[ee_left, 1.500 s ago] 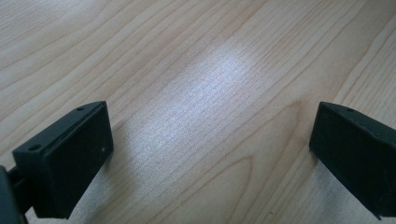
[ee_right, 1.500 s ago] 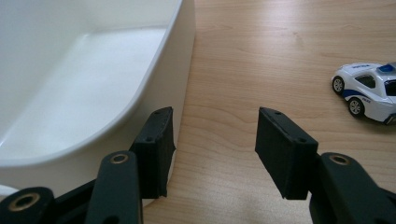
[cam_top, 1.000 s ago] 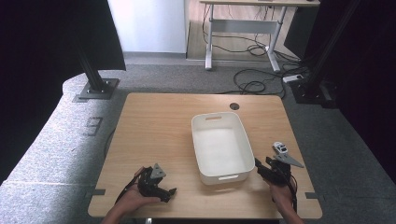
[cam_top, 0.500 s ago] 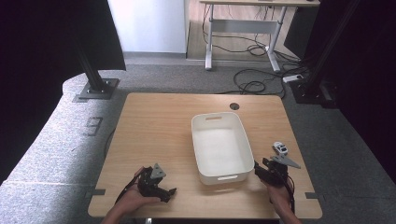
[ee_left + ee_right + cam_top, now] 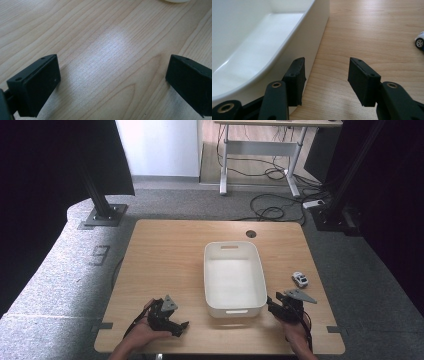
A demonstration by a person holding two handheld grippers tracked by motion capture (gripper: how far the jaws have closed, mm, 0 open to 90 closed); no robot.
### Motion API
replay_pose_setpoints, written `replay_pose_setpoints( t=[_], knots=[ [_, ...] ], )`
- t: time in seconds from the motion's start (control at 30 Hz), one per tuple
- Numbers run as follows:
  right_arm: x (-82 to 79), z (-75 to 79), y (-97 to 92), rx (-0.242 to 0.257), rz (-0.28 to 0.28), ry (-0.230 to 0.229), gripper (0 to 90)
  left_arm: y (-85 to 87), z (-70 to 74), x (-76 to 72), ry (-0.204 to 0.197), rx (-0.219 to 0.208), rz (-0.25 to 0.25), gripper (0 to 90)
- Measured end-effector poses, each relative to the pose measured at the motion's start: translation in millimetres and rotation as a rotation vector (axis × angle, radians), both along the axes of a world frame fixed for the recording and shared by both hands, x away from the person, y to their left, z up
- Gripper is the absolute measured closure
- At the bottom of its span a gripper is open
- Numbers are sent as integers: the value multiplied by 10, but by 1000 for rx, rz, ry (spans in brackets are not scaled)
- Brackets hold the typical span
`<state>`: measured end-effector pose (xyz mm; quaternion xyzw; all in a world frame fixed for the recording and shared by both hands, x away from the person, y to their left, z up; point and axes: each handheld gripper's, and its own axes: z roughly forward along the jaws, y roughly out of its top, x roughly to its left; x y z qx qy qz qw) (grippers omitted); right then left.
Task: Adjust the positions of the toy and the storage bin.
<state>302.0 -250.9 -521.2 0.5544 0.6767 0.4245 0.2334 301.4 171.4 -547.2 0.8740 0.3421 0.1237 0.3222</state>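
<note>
While the right gripper waits w/ jaws apart, nothing between, beside the white tub, the toy car sits right of centre. Prob. light, hard, rolls easily; pinch across its sides. Left gripper open too, lower left.

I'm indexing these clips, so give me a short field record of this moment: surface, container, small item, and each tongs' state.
surface: wooden table
container: white tub, empty, mid-table
small item: white toy car, on the table right of the tub, apart from it
left tongs: open, nothing between, low over bare wood
right tongs: open, nothing between, beside the tub's near right corner
</note>
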Motion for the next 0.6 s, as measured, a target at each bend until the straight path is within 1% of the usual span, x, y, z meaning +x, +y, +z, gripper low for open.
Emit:
replay_pose_setpoints(
  t=[0.33,0.5,0.6],
  knots=[
    [3,-13,89,-10,21,2,468,0,0,0,0,0,0,0],
    [3,-13,82,-6,22,7,448,0,0,0,0,0,0,0],
    [0,-8,67,-8,19,-1,438,0,0,0,0,0,0,0]
  ],
)
